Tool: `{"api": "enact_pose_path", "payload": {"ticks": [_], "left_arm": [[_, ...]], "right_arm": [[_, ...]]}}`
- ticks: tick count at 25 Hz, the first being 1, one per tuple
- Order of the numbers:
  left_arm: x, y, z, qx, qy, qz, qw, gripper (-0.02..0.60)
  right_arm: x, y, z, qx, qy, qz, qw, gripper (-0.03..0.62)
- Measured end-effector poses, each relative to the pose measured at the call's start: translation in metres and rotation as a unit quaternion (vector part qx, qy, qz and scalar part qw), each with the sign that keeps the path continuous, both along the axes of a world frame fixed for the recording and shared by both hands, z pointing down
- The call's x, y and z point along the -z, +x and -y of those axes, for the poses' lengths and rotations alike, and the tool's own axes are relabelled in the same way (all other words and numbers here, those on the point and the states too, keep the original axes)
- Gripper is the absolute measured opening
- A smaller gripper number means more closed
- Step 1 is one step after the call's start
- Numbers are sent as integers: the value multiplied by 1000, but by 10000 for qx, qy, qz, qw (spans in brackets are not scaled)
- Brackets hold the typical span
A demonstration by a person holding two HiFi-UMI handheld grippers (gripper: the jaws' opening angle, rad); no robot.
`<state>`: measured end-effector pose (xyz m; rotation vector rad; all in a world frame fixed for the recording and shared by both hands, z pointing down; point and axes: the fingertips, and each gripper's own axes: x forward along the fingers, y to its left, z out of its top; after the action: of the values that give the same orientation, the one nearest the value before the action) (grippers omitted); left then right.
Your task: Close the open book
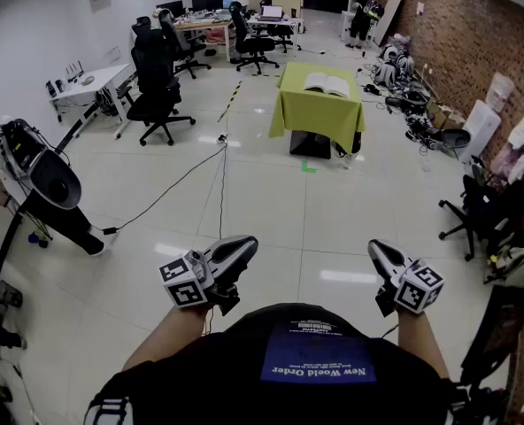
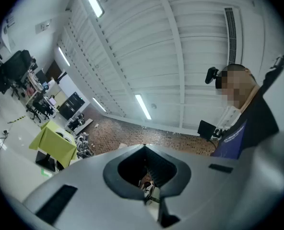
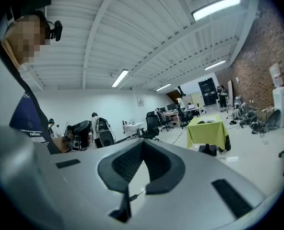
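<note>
Book [image 1: 327,84] lies open on a worktop [image 1: 315,118] draped in yellow-green cloth, upper centre of the head view, well apart from both grippers across a wide stretch of pale tiled floor [image 1: 271,211]. Left gripper [image 1: 241,248] sits at lower left-centre of that frame, right gripper [image 1: 379,253] at lower right-centre; neither touches anything. Head view alone shows both grippers together and the open floor between them and the worktop, but it does not settle the fingers; the gripper views do. Left gripper view: fingers [image 2: 114,175] closed together, tips meeting, nothing between them. Camera tilted upward, so most of the frame is white ribbed ceiling with strip lights [image 2: 143,107]; the green worktop [image 2: 55,143] is small at left-centre, and the book on it is too small to make out. Right gripper view: fingers [image 3: 108,169] likewise shut on nothing. This view looks more level and shows the worktop [image 3: 207,134] at right-centre with the book [image 3: 207,120] open on top. Black office chairs [image 1: 156,91] stand at upper left of the head view and appear again near the centre of the right gripper view [image 3: 151,126]. Brick wall [image 1: 474,38] runs along the head view's upper right.
</note>
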<state>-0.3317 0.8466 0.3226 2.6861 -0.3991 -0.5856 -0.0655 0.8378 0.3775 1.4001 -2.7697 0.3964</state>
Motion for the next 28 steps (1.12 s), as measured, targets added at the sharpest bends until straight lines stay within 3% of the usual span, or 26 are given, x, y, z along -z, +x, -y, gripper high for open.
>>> {"api": "enact_pose_path", "payload": {"ticks": [10, 16, 22, 28], "left_arm": [[-11, -68, 34, -34, -196, -83, 9998, 3], [-20, -89, 60, -76, -349, -123, 9993, 3], [-32, -55, 91, -176, -471, -94, 9987, 3], [-21, -13, 154, 15, -381, 58, 9993, 3]], "right_arm": [[-5, -63, 32, -66, -251, 189, 9995, -15], [-9, -83, 48, -118, -482, 284, 9984, -15], [-27, -48, 77, -236, -640, 565, 9961, -15], [-24, -9, 150, 14, -537, 844, 9950, -15]]}}
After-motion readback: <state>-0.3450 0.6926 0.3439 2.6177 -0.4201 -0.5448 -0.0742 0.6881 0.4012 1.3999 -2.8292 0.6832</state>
